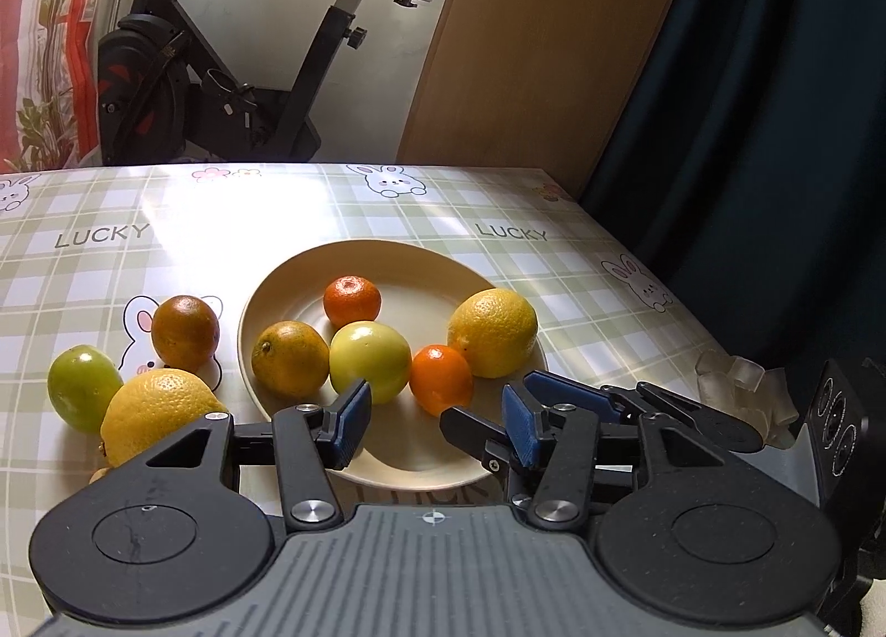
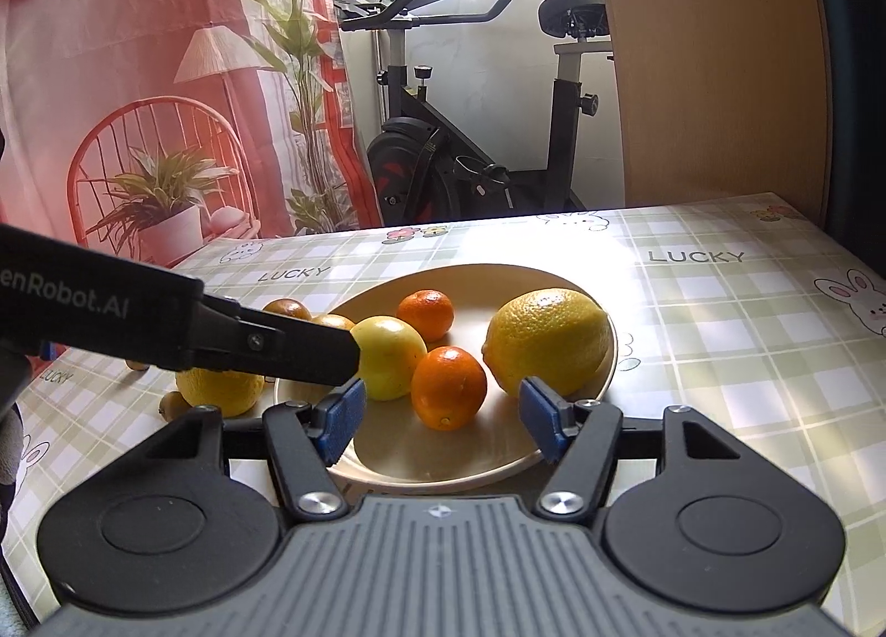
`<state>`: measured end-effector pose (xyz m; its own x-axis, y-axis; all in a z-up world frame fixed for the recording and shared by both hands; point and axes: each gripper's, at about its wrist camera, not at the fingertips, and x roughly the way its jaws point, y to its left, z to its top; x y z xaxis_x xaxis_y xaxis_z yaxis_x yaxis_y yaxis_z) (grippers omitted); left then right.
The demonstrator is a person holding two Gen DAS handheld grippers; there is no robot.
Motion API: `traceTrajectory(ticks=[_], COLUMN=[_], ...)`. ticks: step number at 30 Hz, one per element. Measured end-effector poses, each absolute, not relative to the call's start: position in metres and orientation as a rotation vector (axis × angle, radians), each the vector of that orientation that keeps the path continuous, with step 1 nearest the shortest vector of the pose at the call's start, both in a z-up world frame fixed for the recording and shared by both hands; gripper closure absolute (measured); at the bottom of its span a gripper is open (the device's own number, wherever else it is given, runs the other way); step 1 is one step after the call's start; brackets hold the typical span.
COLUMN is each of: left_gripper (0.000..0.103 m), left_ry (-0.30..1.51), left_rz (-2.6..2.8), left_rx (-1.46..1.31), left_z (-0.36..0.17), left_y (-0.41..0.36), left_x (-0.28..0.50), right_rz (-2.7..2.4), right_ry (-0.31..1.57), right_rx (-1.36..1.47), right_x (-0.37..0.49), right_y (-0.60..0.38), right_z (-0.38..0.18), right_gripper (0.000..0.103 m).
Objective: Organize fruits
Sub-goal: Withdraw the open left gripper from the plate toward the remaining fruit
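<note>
**Both claws wide over the plate**

The left claw (image 1: 434,424) and right claw (image 2: 443,418) stand wide apart and empty, side by side at the near rim of the plate (image 1: 387,255). On the plate lie a lemon (image 1: 493,332), two mandarins (image 1: 352,300) (image 1: 441,378), a pale apple (image 1: 370,360) and an orange (image 1: 289,357). On the checked worktop (image 1: 581,304) left of the plate sit another lemon (image 1: 158,412), a green apple (image 1: 80,388) and a dark orange (image 1: 185,332).

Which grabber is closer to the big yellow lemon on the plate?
Right. The right gripper sits just in front of the lemon, jaws open; the left gripper is further left, nearer the green apple.
</note>
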<state>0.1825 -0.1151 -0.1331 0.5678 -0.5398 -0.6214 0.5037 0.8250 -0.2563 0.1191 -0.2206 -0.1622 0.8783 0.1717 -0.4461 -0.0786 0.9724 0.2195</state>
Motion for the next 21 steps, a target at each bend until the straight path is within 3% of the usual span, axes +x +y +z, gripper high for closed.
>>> traceTrajectory(ticks=[9, 14, 20, 21], left_gripper=[0.048, 0.047, 0.047, 0.047], left_ry=[0.627, 0.574, 0.531, 0.525], left_rz=[-0.55, -0.427, -0.286, -0.278], left_rx=[-0.037, -0.042, -0.054, -0.064], left_z=[-0.092, -0.07, -0.057, -0.057], left_y=[-0.052, 0.013, 0.077, 0.085], left_x=[0.175, 0.181, 0.185, 0.186], right_rz=[0.203, 0.273, 0.384, 0.404], right_ry=[0.476, 0.47, 0.512, 0.528], right_rx=[0.179, 0.125, 0.05, 0.043], right_x=[0.131, 0.14, 0.152, 0.153], right_y=[-0.198, -0.169, -0.123, -0.115], right_z=[-0.126, -0.109, -0.112, -0.116], right_gripper=[0.038, 0.033, 0.034, 0.038])
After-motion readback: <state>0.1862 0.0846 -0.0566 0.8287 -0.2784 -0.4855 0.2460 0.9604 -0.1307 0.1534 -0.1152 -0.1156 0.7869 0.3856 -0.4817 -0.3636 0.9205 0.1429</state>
